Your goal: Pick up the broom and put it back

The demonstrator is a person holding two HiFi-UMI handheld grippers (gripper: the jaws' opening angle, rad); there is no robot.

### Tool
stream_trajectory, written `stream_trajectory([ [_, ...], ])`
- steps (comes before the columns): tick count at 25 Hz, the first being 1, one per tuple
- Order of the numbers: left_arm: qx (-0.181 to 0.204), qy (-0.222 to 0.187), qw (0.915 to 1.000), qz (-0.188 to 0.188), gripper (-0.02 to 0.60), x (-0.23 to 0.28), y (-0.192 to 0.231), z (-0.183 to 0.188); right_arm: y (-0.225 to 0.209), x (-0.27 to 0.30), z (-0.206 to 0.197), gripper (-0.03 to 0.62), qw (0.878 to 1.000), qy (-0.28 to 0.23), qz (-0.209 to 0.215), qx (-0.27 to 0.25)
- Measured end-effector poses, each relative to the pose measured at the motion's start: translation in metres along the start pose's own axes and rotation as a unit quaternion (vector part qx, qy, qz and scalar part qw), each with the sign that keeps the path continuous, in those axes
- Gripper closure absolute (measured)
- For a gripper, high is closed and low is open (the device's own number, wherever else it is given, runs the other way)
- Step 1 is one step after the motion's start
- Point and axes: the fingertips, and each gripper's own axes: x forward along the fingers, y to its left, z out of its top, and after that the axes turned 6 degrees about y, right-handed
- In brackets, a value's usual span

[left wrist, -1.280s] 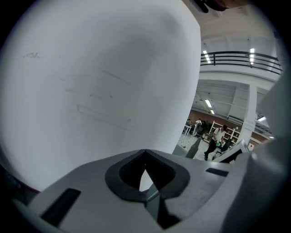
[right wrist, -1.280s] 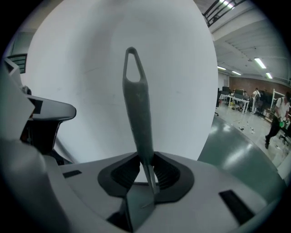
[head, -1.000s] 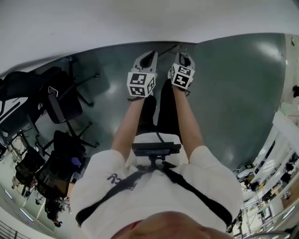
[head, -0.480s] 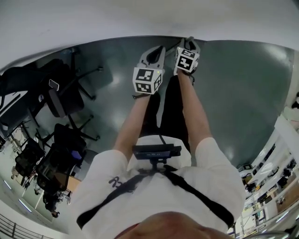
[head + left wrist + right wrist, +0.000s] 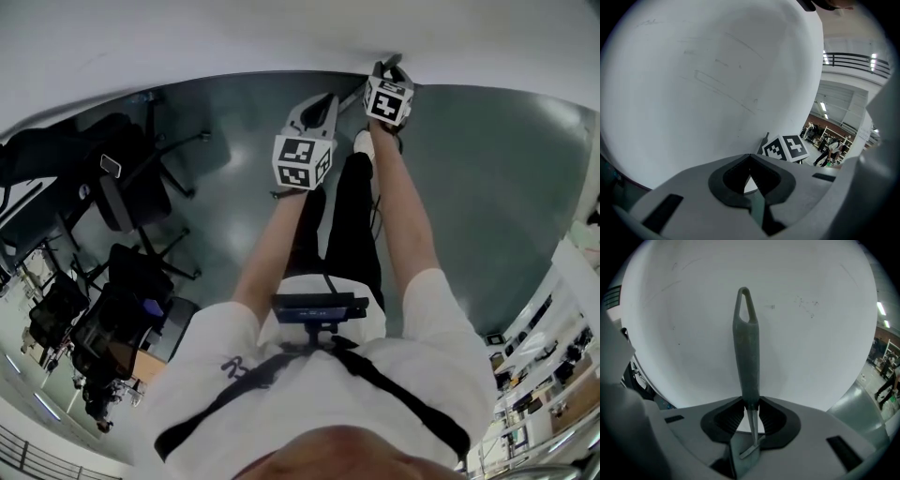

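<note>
The broom (image 5: 746, 348) shows as a grey handle with a loop at its end, upright against the white wall (image 5: 811, 333). My right gripper (image 5: 750, 404) is shut on the handle's lower part, with the ribbed pads pressing both sides. In the head view the right gripper (image 5: 389, 67) reaches to the foot of the wall (image 5: 281, 37). My left gripper (image 5: 322, 101) hangs a little nearer and to the left, over the dark floor (image 5: 234, 141). In its own view the left gripper (image 5: 750, 174) is shut with nothing in it, and the right gripper's marker cube (image 5: 786, 147) lies ahead.
Black office chairs (image 5: 122, 197) and more seats (image 5: 112, 319) stand at the left on the dark floor. The person's legs and a white shoe (image 5: 364, 142) are below the grippers. Shelving and railings (image 5: 553, 356) lie at the far right.
The right gripper has moved forward to the wall with the broom handle still in it. The left gripper has hardly shifted.
</note>
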Motion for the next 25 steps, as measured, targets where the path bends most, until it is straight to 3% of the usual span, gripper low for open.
stream_trajectory([
  [9,0.004,-0.006,0.9999,0.010,0.569,-0.002,0.002,0.002,0.002,0.005,-0.007,0.490,0.999,0.011,0.048,0.018],
  [14,0.015,-0.008,0.9998,-0.003,0.569,0.000,-0.003,0.002,0.004,0.006,-0.016,0.488,0.998,0.015,0.067,0.008],
  [15,0.017,-0.009,0.9998,-0.005,0.569,0.000,-0.004,0.003,0.005,0.006,-0.016,0.476,0.997,0.015,0.073,0.007],
  [17,0.019,-0.010,0.9998,-0.006,0.569,-0.001,-0.006,0.003,0.007,0.006,-0.015,0.370,0.996,0.014,0.085,0.004],
  [21,0.017,-0.004,0.9998,-0.004,0.569,-0.002,-0.007,-0.005,0.018,0.007,-0.015,0.267,0.995,0.018,0.099,-0.021],
  [25,0.014,0.003,0.9999,-0.006,0.569,-0.003,-0.012,-0.012,0.015,0.008,-0.019,0.241,0.995,0.021,0.099,-0.015],
])
